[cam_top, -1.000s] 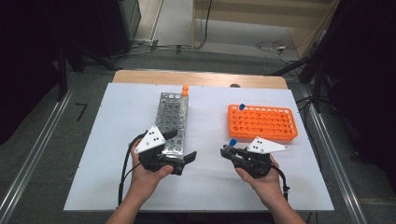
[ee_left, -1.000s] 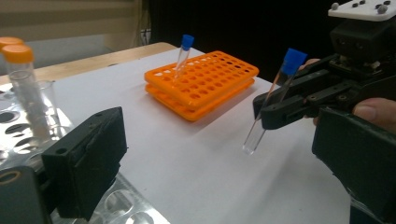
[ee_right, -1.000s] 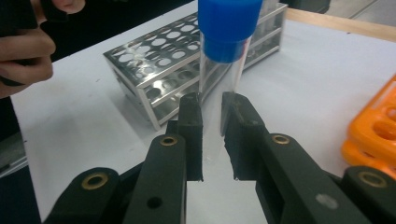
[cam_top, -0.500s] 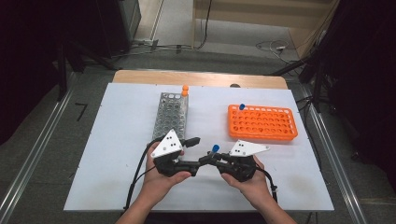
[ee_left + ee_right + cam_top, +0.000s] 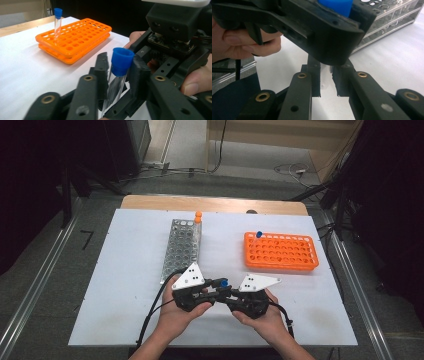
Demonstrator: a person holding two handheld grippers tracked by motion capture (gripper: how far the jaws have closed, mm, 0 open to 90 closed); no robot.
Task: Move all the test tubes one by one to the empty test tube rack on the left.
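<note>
Blue-capped tube (image 5: 119,72) sits between the two grippers near the front edge of the white tabletop (image 5: 125,270), held above the surface. In the left gripper view its long axis runs nearly upright with a slight lean, blue cap on top and the clear glass body slanting down out of sight behind the jaws. The left gripper (image 5: 117,75) has just been closing, and its jaws now press on the tube from both sides just under the cap. The right gripper (image 5: 227,295) faces it tip to tip in the high view; its jaws stand nearly together with a narrow gap, and in the right gripper view what lies in that gap is hard to make out, though the clear lower end of the tube seems to be pinched there. The left gripper's black body covers the top of that view, leaving a corner of the blue cap visible. In the high view the tube shows as little more than a blue dot between the gripper tips, its glass lost against the black parts. Farther back, an orange rack (image 5: 281,251) carries another blue-capped tube (image 5: 258,235) upright at its far left corner, and a metal rack (image 5: 181,249) holds an orange-capped tube (image 5: 198,216) at its far end.
</note>
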